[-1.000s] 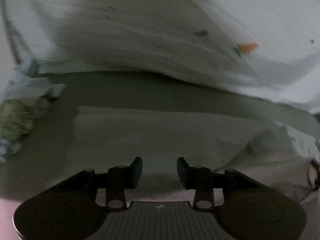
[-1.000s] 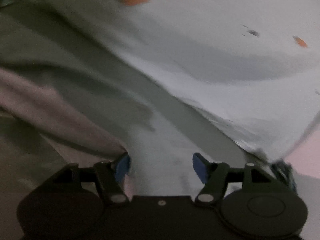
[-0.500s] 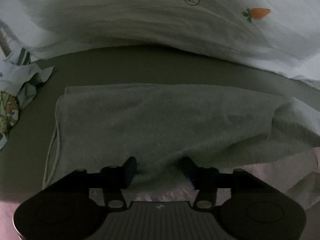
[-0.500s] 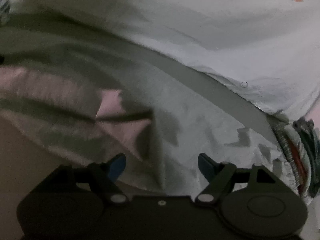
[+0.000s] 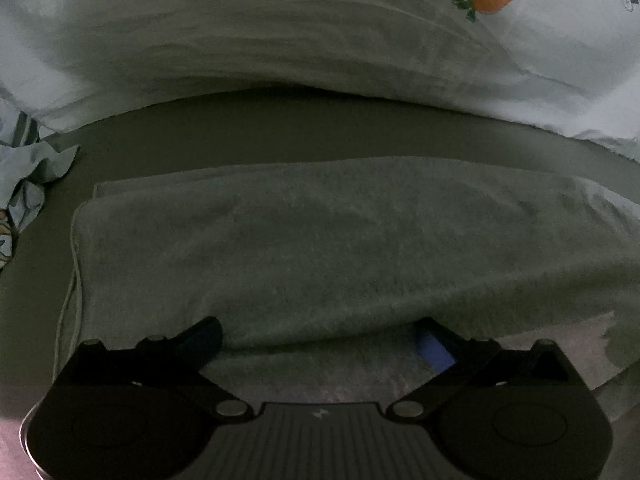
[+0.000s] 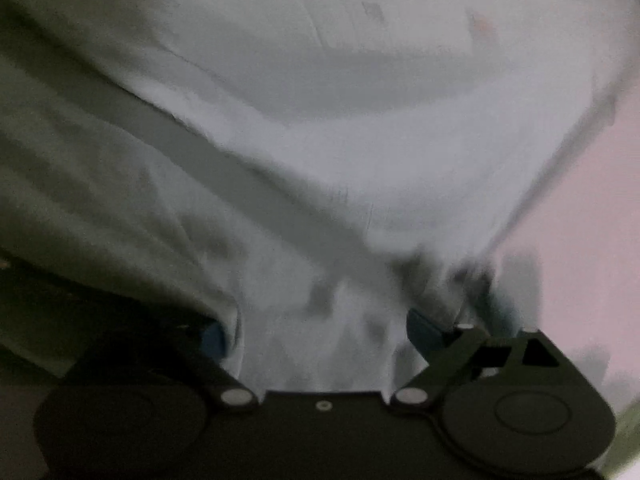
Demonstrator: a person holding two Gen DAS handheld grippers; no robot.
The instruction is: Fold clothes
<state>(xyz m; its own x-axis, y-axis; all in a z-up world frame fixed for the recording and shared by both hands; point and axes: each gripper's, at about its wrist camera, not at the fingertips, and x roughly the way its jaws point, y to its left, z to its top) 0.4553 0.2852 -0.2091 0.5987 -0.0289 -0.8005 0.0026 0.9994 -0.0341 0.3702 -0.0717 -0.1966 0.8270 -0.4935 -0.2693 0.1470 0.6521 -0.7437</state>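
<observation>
A grey-green towel (image 5: 340,240) lies folded in a long band across the dark sheet (image 5: 280,132). My left gripper (image 5: 320,342) is low over the towel's near edge. Its jaws are opening and stand wide, with the edge sagging between them and neither pad pressing on it. The right wrist view is blurred. There my right gripper (image 6: 320,336) is also opening, with pale cloth (image 6: 320,304), apparently the towel's other end, lying loose between its blue pads (image 6: 424,334).
A white quilt with a carrot print (image 5: 494,0) bulges along the far side of the sheet. A crumpled patterned cloth (image 5: 28,176) lies at the left. A pinkish surface (image 6: 592,200) shows at the right of the right wrist view.
The left gripper sank onto the towel and its jaws spread from narrow to wide, letting go of the edge. The right jaws widened too, and that view swung and blurred.
</observation>
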